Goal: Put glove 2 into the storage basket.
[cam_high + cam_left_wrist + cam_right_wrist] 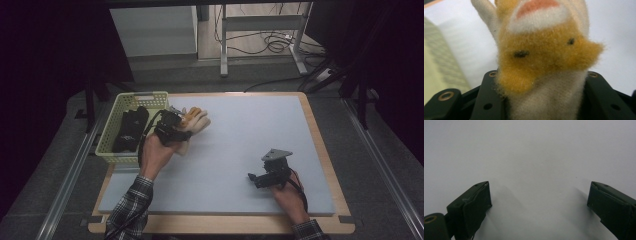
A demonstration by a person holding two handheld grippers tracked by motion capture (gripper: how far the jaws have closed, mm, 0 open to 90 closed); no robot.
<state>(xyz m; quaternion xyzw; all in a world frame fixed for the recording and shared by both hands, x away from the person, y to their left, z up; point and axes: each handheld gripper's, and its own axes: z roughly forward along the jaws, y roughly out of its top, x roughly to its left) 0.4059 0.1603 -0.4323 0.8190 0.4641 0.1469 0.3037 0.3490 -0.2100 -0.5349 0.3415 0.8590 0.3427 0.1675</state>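
Observation:
A cream and orange plush glove [196, 121] hangs in my left gripper [176, 129], lifted just right of the basket. In the left gripper view the fuzzy glove [544, 57] sits squeezed between the two black jaws, cream cuff below and orange patch above. My right gripper [256, 178] rests low over the grey mat at the right front. Its jaws stand wide apart over bare mat, and its left fingertip [482, 195] has nothing against it.
A pale green plastic basket [150, 97] stands at the table's left edge with dark gloves [129, 129] inside. The grey mat [250, 130] covers the wooden tabletop. Desk legs and cables lie on the floor beyond.

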